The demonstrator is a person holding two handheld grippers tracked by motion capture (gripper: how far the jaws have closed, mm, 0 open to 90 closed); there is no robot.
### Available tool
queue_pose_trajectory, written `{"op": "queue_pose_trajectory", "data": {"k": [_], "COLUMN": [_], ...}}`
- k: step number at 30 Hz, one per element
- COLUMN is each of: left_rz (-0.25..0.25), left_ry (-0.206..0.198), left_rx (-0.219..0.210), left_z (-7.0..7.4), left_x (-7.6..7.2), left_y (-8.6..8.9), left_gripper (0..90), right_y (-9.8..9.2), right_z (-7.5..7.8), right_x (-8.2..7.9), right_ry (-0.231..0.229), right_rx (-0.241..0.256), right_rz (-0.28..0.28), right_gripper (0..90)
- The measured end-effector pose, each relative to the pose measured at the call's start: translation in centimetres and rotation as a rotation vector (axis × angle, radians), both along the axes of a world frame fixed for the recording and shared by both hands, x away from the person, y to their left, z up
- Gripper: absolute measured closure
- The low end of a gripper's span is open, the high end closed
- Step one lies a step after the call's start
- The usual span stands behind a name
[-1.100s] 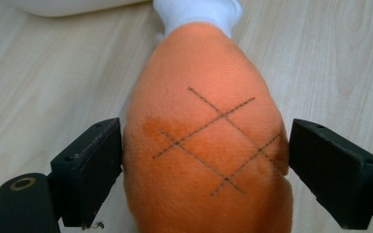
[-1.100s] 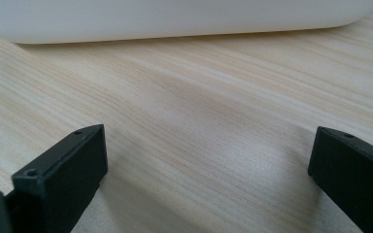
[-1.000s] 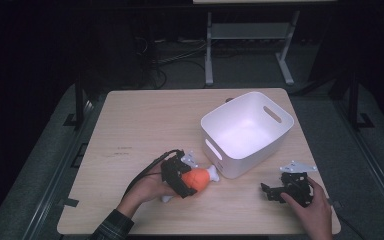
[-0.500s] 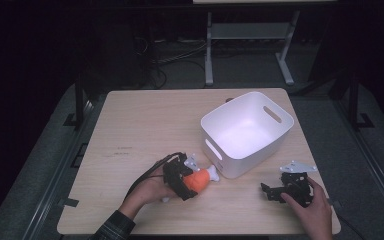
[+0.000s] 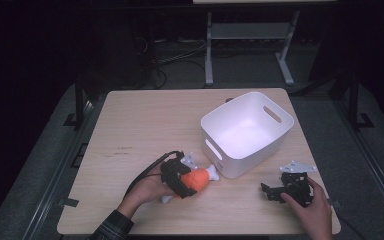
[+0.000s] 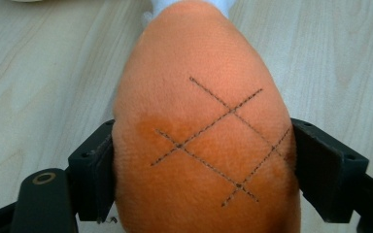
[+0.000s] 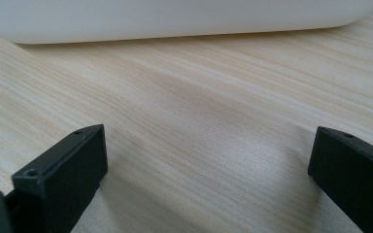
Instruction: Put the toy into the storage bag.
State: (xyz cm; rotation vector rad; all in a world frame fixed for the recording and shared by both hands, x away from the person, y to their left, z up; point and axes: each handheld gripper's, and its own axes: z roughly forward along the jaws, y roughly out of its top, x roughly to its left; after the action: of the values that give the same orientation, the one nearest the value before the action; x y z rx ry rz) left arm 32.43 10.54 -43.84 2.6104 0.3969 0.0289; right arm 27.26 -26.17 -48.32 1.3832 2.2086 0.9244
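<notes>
An orange plush drumstick (image 5: 197, 179) with a white bone end (image 5: 213, 173) lies on the wooden table (image 5: 145, 125), just left of the white bin's front corner. My left gripper (image 5: 186, 185) is shut on it. In the left gripper view both black pads (image 6: 96, 174) press into the orange plush (image 6: 201, 111), which has dark stitched cross lines. My right gripper (image 5: 271, 193) rests on the table near the front right, held by a hand, its jaws wide apart over bare wood (image 7: 209, 160).
A white plastic bin (image 5: 280, 114) with handle slots stands at the table's right and looks empty. Its wall (image 7: 175, 19) runs across the top of the right gripper view. Dark floor, cables and a metal stand lie beyond the far edge.
</notes>
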Motion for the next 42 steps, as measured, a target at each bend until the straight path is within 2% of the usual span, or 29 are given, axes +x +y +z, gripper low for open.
{"op": "queue_pose_trajectory", "data": {"k": [17, 29, 32, 33, 37, 42], "left_rz": [0.021, 0.053, 0.04, 0.057, 0.065, 0.061], "left_ry": [-0.001, -0.024, -0.033, -0.032, -0.041, -0.052], "left_rx": [-0.047, -0.087, -0.081, -0.102, -0.135, -0.142], "left_z": [1.0, 2.1, 2.6, 2.7, 3.4, 4.2], "left_x": [0.1, 0.3, 0.5, 0.4, 0.6, 0.7], "left_y": [2.4, 4.7, 5.1, 5.1, 5.5, 5.8], "left_gripper": [19.7, 19.7, 19.7, 19.7, 19.7, 19.7], "right_y": [0.0, 0.0, 0.0, 0.0, 0.0, 0.0], "right_z": [0.0, 0.0, 0.0, 0.0, 0.0, 0.0], "right_x": [0.0, 0.0, 0.0, 0.0, 0.0, 0.0], "right_ry": [0.0, 0.0, 0.0, 0.0, 0.0, 0.0], "right_rx": [0.0, 0.0, 0.0, 0.0, 0.0, 0.0], "right_rz": [0.0, 0.0, 0.0, 0.0, 0.0, 0.0], "right_gripper": [0.2, 0.2, 0.2, 0.2, 0.2, 0.2]}}
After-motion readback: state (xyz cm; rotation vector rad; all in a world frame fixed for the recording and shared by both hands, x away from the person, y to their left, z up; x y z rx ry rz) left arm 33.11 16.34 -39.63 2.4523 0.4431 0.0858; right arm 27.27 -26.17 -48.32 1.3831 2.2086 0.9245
